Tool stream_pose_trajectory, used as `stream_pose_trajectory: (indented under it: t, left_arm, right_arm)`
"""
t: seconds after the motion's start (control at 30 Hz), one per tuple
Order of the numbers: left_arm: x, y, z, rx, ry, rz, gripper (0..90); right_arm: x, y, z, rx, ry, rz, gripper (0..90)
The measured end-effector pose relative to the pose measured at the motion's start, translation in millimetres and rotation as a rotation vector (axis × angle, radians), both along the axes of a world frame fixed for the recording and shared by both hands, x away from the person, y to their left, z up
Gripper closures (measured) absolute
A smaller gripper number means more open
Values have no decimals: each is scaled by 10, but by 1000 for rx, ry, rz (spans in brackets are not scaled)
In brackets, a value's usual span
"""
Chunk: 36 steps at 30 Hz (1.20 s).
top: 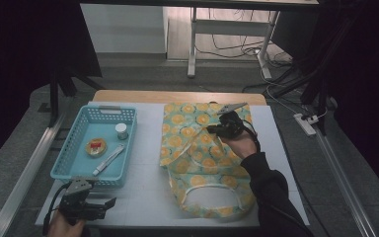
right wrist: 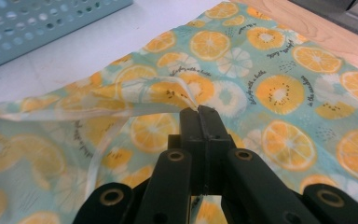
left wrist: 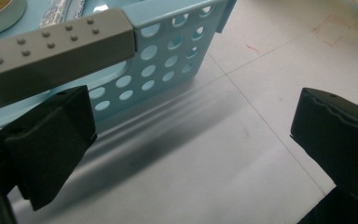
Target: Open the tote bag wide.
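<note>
Right gripper (top: 216,129) clenched on a fold of the orange-print cloth (top: 202,153), lifting it; left gripper (top: 109,202) released, near the blue basket (top: 74,148).

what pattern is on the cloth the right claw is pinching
Orange and lemon slices on pale teal cloth, clearest in the right gripper view.

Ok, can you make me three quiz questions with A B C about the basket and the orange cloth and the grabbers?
1. Where is the basket?
A. left of the cloth
B. on the cloth
C. on the floor

2. How many things lie in the basket?
A. one
B. three
C. five

3. What is the right gripper doing?
A. hanging open
B. pinching cloth
C. holding a tin

Answers: 1 A, it sits at the table's left. 2 B, a round tin, small jar and flat packet. 3 B, its jaws are shut on a fold.
</note>
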<state>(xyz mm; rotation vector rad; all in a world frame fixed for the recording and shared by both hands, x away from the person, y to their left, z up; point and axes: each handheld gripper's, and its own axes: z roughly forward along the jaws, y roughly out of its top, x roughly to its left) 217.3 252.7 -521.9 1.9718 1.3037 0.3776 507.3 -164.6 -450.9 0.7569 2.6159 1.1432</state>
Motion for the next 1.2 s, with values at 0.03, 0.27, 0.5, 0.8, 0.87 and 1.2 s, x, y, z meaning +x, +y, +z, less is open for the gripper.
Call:
stream_pose_trajectory:
  t: [0.03,0.27,0.5,0.8,0.87,1.2]
  left_arm:
    - [0,1,0,1,1,-1,0]
    - [-3,2,0,0,-1,-3,0]
    - [0,1,0,1,0,-1,0]
    - [-1,-4,1,5,1,2,0]
    - [0,-5,0,5,1,3,0]
    - [-3,-5,1,6,0,4,0]
  right_arm:
    - [0,0,0,0,0,0,897]
    - [174,70,-355,-57,39,-45,889]
    - [256,-20,-506,-14,134,-112,577]
    - [-120,-46,-66,50,62,-37,286]
    - [-185,-42,-45,44,53,-22,259]
    - [-780,-46,-117,-3,96,92,55]
